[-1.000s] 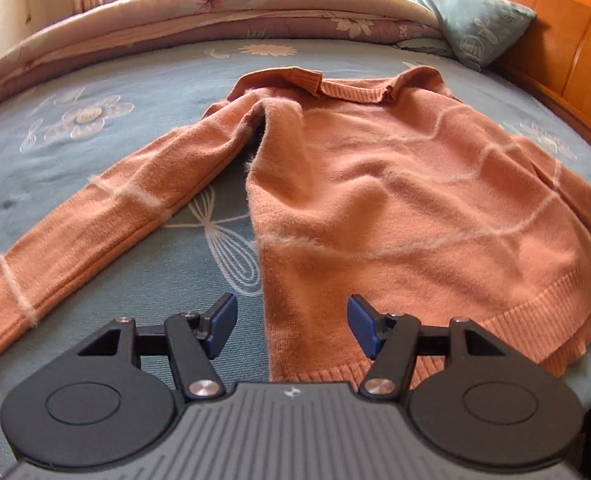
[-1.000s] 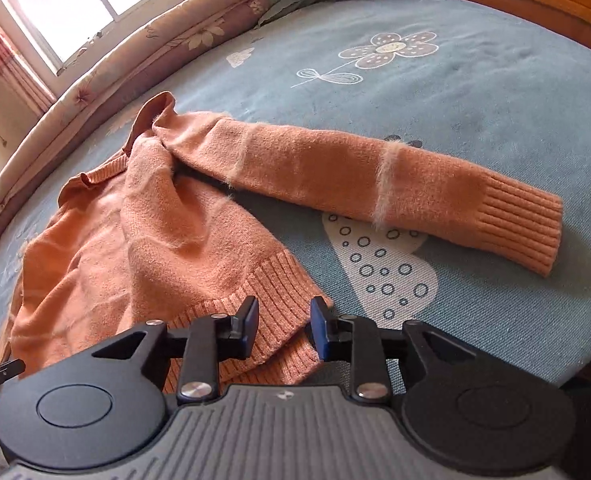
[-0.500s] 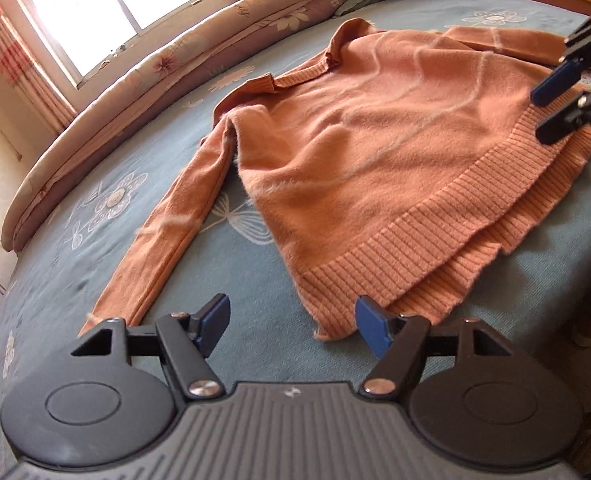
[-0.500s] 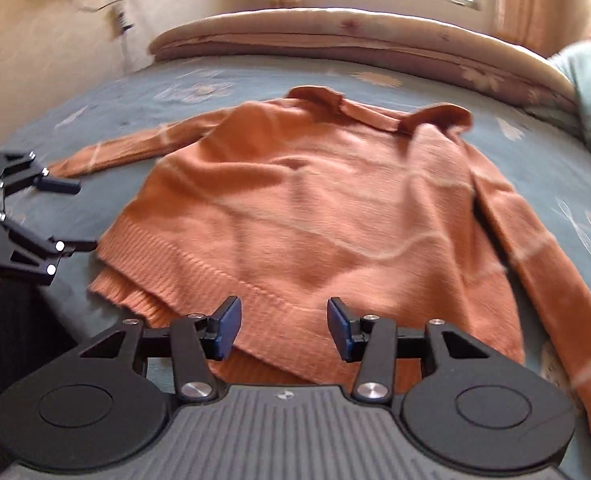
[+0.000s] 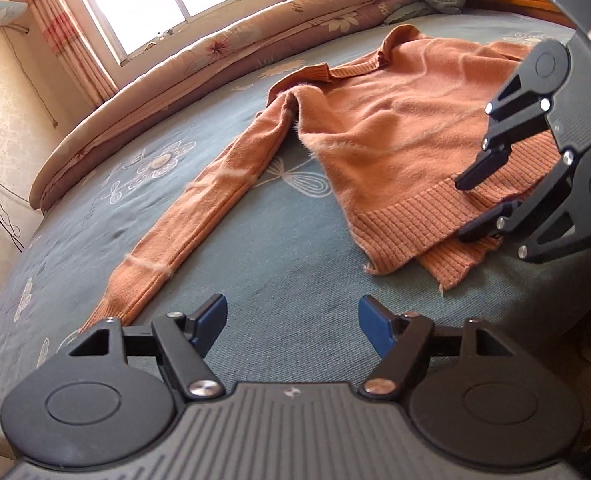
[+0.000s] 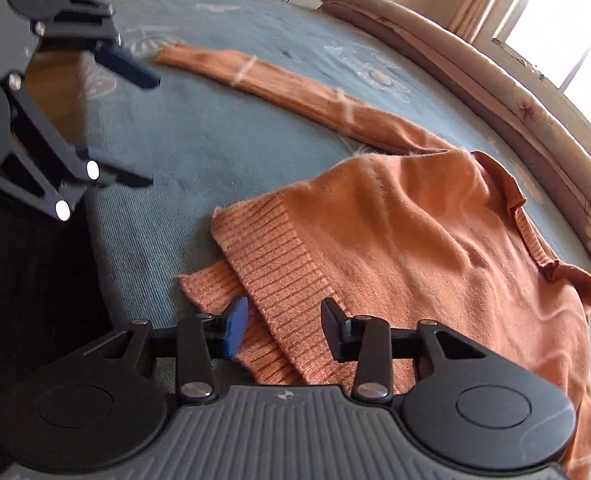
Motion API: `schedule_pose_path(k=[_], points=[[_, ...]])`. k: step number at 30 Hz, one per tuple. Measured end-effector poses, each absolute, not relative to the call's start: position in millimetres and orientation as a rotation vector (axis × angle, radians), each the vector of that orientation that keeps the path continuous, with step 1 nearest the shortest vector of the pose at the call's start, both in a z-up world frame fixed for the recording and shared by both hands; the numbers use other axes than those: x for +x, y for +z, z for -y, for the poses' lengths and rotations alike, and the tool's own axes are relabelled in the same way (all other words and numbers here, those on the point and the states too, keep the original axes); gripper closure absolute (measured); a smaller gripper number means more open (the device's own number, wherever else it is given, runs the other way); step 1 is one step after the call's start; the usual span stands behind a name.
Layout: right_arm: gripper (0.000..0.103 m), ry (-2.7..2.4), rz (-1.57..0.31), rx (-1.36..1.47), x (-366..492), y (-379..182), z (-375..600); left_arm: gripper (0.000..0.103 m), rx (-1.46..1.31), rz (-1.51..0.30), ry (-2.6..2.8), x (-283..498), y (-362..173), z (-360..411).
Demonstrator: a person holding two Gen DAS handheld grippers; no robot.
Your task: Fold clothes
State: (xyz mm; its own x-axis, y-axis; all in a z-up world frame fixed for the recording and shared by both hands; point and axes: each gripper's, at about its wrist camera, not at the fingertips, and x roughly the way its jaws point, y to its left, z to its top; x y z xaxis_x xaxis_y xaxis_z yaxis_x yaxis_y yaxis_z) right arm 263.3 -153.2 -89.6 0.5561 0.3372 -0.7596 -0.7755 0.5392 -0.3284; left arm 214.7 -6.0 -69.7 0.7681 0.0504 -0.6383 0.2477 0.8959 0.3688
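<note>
A: Left wrist view first. Where's the garment?

B: An orange sweater (image 5: 399,128) lies spread flat on the blue-grey bedspread (image 5: 279,248), collar toward the far bolster (image 5: 199,64), one sleeve (image 5: 199,208) stretched toward the near left. Its ribbed hem (image 5: 407,224) faces the camera, with a second layer peeking out underneath at the corner.

A: And the left gripper (image 5: 291,322)?

B: Released. Its jaws have just been widening; only bare bedspread shows between the blue pads, and the sleeve cuff lies just beyond the left finger, apart from it.

A: Anything cut off?

B: The sweater's right side is covered by the right gripper (image 5: 483,200), which enters from the frame edge. Its fingertips sit over the hem, but from here I cannot tell whether they touch the knit. The other sleeve is hidden.

A: Right wrist view?

B: The right gripper (image 6: 283,328) hangs over the hem corner (image 6: 255,280). Its jaws have just been narrowing, yet there is a clear gap; ribbed knit shows between the pads and neither presses it, so it is unclenched. How far above the cloth it is, I cannot judge.

A: The rest?

B: The left gripper (image 6: 135,120) appears at upper left, motion-blurred, jaws apart over the bedspread. The sweater's near right part runs behind the gripper body and out of frame. A window (image 6: 567,28) glares white.
</note>
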Motion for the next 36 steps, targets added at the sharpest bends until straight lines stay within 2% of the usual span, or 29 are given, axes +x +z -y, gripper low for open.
schedule_pose_path(k=[1,2,3,4,8,16,21,24,28,36], points=[[0.065,0.731,-0.691,-0.709,264,-92,153,0.029,0.443,-0.689,-0.113,214,-69,4],[0.074,0.743,-0.699,-0.69,265,-91,154,0.029,0.432,-0.688,-0.122,214,-70,3],[0.094,0.742,-0.706,-0.679,266,-89,155,0.029,0.423,-0.687,-0.131,214,-70,2],[0.098,0.721,-0.695,-0.68,264,-86,156,0.029,0.419,-0.684,-0.138,214,-70,2],[0.098,0.667,-0.647,-0.668,260,-72,165,0.029,0.414,-0.678,-0.176,219,-73,7],[0.098,0.643,-0.718,-0.553,276,-55,189,0.029,0.401,-0.666,-0.308,235,-81,35],[0.098,0.646,-0.793,-0.576,281,-81,189,0.029,0.218,-0.712,-0.366,263,-76,21],[0.098,0.644,-0.788,-0.577,279,-85,188,0.03,0.005,-0.774,-0.398,289,-75,-1],[0.097,0.651,-0.787,-0.563,280,-86,190,0.034,-0.344,-0.901,-0.447,330,-93,-28],[0.096,0.658,-0.773,-0.504,281,-88,200,0.052,-0.391,-0.923,-0.453,354,-108,-18]])
